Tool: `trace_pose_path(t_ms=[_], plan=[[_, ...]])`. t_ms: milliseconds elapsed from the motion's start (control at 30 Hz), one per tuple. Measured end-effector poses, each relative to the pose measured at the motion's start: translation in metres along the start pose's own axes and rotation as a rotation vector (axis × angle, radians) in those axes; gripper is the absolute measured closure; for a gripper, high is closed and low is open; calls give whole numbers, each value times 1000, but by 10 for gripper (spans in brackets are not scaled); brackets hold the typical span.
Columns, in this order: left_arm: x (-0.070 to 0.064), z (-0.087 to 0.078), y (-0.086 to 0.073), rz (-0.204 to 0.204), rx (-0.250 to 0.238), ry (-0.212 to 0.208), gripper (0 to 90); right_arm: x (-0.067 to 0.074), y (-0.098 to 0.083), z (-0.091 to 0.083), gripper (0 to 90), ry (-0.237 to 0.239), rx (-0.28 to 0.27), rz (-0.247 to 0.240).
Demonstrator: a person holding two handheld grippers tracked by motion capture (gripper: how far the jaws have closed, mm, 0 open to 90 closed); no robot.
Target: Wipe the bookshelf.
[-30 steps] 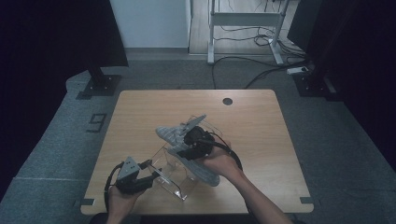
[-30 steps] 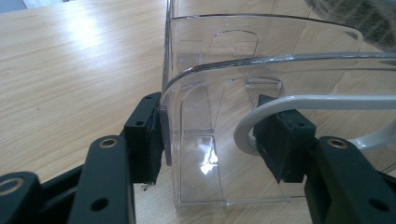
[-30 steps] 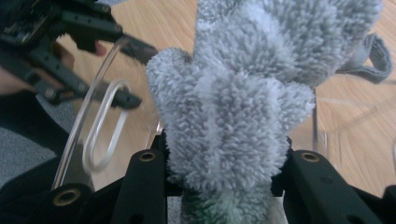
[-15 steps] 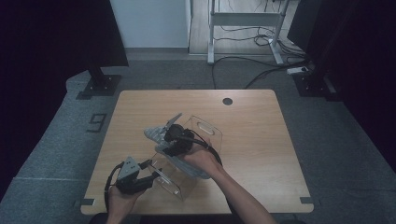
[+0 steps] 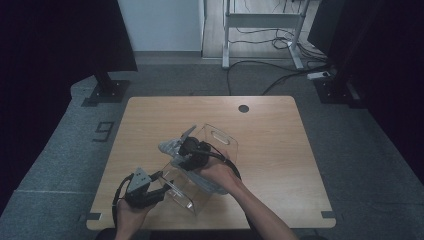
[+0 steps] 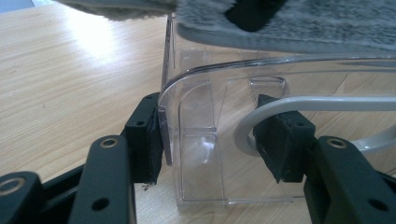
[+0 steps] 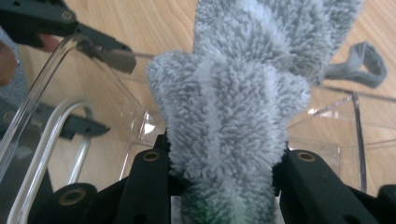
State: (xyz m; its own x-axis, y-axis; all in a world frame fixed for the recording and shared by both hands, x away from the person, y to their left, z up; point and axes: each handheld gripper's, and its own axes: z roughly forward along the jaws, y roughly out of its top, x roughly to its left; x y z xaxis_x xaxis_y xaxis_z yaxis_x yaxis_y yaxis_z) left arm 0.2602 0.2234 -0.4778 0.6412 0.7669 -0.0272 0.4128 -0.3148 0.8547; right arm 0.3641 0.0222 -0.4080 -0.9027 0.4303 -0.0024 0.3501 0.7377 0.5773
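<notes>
Left tongs (image 5: 161,186) clamp the clear bin's (image 5: 220,145) 7 o'clock rim; right tongs (image 7: 219,172), clamped on the grey microfibre cloth (image 7: 233,116), should lower it straight inside.

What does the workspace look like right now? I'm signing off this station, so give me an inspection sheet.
Surface: wooden table, bare apart from the job's things; round hole near its far edge.
Job's things: clear plastic bin near the front; grey fluffy cloth bunched above its opening.
Clutter: nothing seen.
Grippers: left gripper clamps the bin's near wall; right gripper is shut on the cloth.
Cables: a black cable trails from each gripper; more cables lie on the floor beyond the table.
Surroundings: grey carpet, a metal frame behind, dark screens at both sides.
</notes>
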Motion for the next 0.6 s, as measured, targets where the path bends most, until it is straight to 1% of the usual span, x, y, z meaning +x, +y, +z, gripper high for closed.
trace_pose_path(t_ms=[300, 467, 600], plan=[[-1, 0, 1, -2, 5, 5, 452, 2, -23, -12, 639, 21, -13, 7], [0, 1, 1, -3, 6, 8, 452, 4, -36, -18, 641, 19, -18, 4], [0, 2, 2, -3, 9, 18, 455, 8, -44, -22, 642, 3, -16, -4]])
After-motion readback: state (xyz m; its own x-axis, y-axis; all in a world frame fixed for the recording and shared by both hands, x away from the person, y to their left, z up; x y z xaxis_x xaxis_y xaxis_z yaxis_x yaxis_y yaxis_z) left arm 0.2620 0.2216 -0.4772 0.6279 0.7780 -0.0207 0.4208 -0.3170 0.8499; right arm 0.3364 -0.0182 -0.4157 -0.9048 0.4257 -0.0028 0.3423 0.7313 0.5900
